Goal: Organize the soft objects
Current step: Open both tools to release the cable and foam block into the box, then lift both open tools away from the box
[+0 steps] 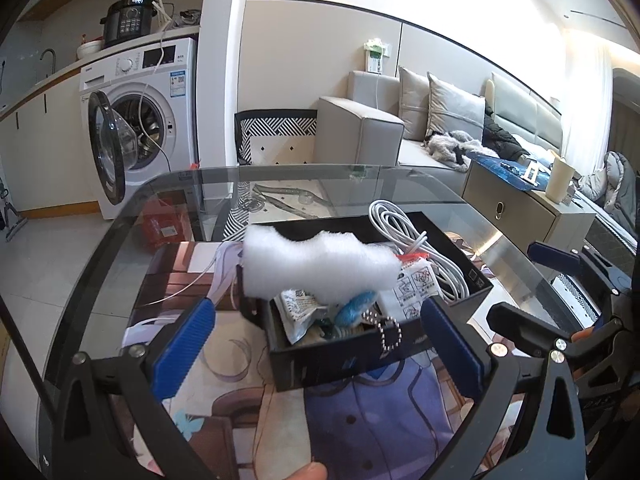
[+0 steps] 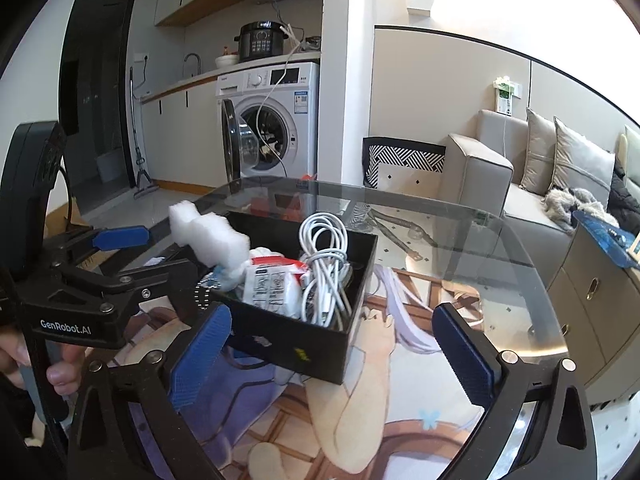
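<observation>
A black open-top box (image 1: 380, 356) sits on a printed anime-style mat (image 1: 360, 432) that covers part of a round glass table (image 1: 132, 216). A white lump of fluffy stuffing (image 1: 316, 264) rests on top of the box's contents at its left end, overhanging the rim there; in the right wrist view the same stuffing (image 2: 208, 236) bulges above the box's far left corner. Beneath and beside it lie crumpled white sachets with printed diagrams (image 1: 416, 284), a blue round item (image 1: 354, 308) partly tucked under the stuffing, and a silver ball chain (image 1: 386, 332) that hangs over the near wall. A coiled white cable (image 1: 416, 240) fills the right end of the box. The left gripper (image 1: 320, 344) is spread wide, its 2 blue-padded fingers (image 1: 184, 348) standing on either side of the box's near wall and holding nothing. The right gripper (image 2: 332, 352) is likewise spread wide and holds nothing, its blue pads (image 2: 464, 352) flanking the near corner of the box (image 2: 296, 340). Behind the table stand a white front-loading washing machine (image 1: 136, 120) with its door swung open, and a beige sofa (image 1: 372, 132) with grey cushions.
</observation>
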A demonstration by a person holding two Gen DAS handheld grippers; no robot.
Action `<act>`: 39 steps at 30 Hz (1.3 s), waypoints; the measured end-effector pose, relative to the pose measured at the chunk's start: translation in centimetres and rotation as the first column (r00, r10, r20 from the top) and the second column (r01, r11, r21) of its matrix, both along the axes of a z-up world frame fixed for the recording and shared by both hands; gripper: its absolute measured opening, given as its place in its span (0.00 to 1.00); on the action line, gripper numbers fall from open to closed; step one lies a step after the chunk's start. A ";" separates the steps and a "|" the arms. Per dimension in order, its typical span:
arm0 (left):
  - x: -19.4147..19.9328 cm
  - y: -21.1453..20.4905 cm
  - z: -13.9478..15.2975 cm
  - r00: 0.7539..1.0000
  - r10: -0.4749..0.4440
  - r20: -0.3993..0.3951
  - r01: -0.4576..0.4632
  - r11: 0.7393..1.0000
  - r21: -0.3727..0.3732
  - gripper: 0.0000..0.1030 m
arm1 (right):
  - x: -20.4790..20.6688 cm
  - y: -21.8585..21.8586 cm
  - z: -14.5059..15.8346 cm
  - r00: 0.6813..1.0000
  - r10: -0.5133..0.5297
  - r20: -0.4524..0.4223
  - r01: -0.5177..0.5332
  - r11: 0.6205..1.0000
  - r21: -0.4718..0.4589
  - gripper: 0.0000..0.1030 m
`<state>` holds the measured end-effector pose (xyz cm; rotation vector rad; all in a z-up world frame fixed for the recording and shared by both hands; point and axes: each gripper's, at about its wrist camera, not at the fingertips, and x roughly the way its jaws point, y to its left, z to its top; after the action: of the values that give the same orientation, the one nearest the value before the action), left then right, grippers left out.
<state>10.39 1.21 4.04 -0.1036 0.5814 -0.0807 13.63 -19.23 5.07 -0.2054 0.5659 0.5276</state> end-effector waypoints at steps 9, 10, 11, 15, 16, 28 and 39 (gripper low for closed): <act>-2.3 0.6 -0.6 0.999 0.034 0.034 -0.034 0.999 0.015 1.00 | -2.4 -0.1 -0.8 1.000 0.001 0.016 -0.002 0.998 0.060 0.99; -2.4 0.6 -0.7 0.999 0.036 0.037 -0.037 0.999 0.019 1.00 | -2.8 -0.1 -0.8 1.000 0.004 0.021 -0.005 0.998 0.066 0.99; -2.5 0.5 -0.8 0.999 0.037 0.039 -0.038 0.999 0.022 1.00 | -2.8 0.0 -0.8 1.000 0.004 0.026 -0.006 0.998 0.069 0.99; -2.7 0.3 -1.4 0.998 0.048 0.052 -0.050 0.998 0.037 1.00 | -3.3 0.1 -1.1 0.999 0.003 0.042 -0.006 0.998 0.066 0.99; -2.8 0.3 -1.5 0.997 0.051 0.057 -0.053 0.998 0.037 1.00 | -3.3 0.2 -1.1 0.999 0.002 0.043 -0.005 0.998 0.059 0.99; -3.2 0.1 -1.8 0.991 0.079 0.104 -0.083 0.996 0.037 1.00 | -3.6 0.1 -0.8 0.997 0.004 0.080 -0.009 0.998 0.065 0.99; -3.6 -0.1 -1.8 0.990 0.081 0.118 -0.087 0.995 0.044 1.00 | -4.1 -0.2 -0.6 0.994 -0.015 0.105 0.007 0.997 0.079 0.99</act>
<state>6.81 1.15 2.25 -0.0749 0.4617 0.0097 9.54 -19.46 4.49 -0.1542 0.4424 0.5243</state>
